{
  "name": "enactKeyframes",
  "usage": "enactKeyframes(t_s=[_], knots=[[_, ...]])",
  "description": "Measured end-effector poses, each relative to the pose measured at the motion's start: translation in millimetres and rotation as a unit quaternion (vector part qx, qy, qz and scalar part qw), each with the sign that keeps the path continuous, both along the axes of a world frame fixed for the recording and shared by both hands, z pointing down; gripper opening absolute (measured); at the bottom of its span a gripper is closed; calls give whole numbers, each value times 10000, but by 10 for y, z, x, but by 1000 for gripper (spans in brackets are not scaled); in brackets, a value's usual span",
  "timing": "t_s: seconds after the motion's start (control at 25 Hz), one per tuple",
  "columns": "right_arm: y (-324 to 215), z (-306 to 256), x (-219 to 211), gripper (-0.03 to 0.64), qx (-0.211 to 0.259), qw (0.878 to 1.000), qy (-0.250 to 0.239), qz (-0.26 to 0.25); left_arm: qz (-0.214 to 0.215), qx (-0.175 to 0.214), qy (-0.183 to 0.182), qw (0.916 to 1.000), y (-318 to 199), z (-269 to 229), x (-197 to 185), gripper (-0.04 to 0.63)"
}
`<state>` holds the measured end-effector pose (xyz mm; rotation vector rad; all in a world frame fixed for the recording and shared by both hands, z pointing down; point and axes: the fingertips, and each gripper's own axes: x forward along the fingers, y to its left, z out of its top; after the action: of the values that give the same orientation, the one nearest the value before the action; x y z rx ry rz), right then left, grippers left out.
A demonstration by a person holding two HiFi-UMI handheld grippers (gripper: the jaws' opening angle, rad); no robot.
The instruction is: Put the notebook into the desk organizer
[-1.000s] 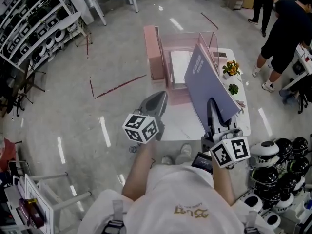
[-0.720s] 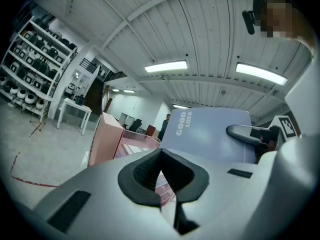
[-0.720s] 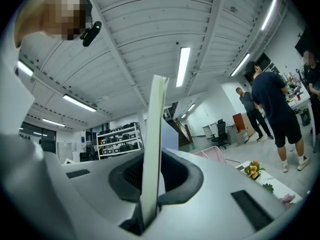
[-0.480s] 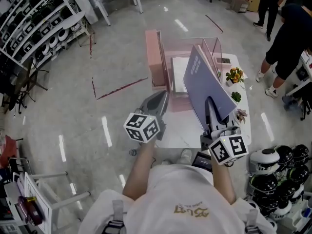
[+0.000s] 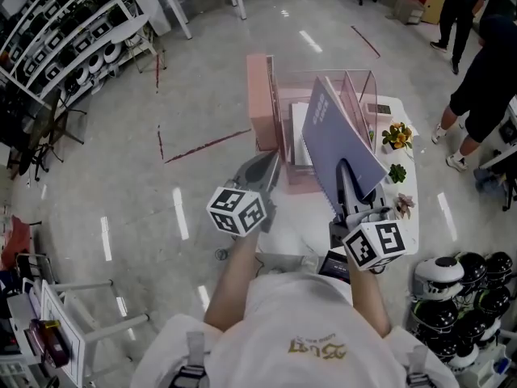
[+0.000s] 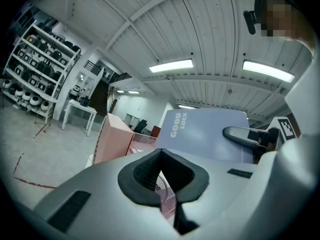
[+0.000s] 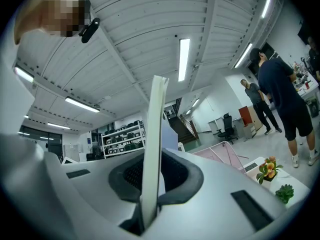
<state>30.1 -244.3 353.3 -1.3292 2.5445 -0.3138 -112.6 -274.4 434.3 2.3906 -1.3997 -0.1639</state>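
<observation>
The right gripper (image 5: pixel 346 176) pinches the purple notebook (image 5: pixel 343 145) near its lower edge and holds it tilted over the pink desk organizer (image 5: pixel 262 103) on the white table (image 5: pixel 300 221), where one compartment contains white papers (image 5: pixel 297 126), while the left gripper (image 5: pixel 263 172) has its jaws pressed together, empty.

A lab or workshop: stocked shelving racks (image 5: pixel 65 31), helmets (image 5: pixel 440 277), polished floor (image 5: pixel 186 95).

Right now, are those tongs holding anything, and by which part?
The right tongs pinch the purple notebook by its lower edge. The left tongs are shut with nothing in them.
</observation>
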Motion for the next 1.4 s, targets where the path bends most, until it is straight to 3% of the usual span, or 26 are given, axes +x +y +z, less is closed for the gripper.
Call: enactKeyframes(t_s=[0.8, 1.4], knots=[[-592, 189, -125, 41, -203, 9996, -162, -128, -260, -144, -123, 9995, -307, 109, -144, 15], [-989, 519, -57, 48, -787, 9951, -495, 326, -355, -321, -201, 9987, -469, 215, -159, 15]])
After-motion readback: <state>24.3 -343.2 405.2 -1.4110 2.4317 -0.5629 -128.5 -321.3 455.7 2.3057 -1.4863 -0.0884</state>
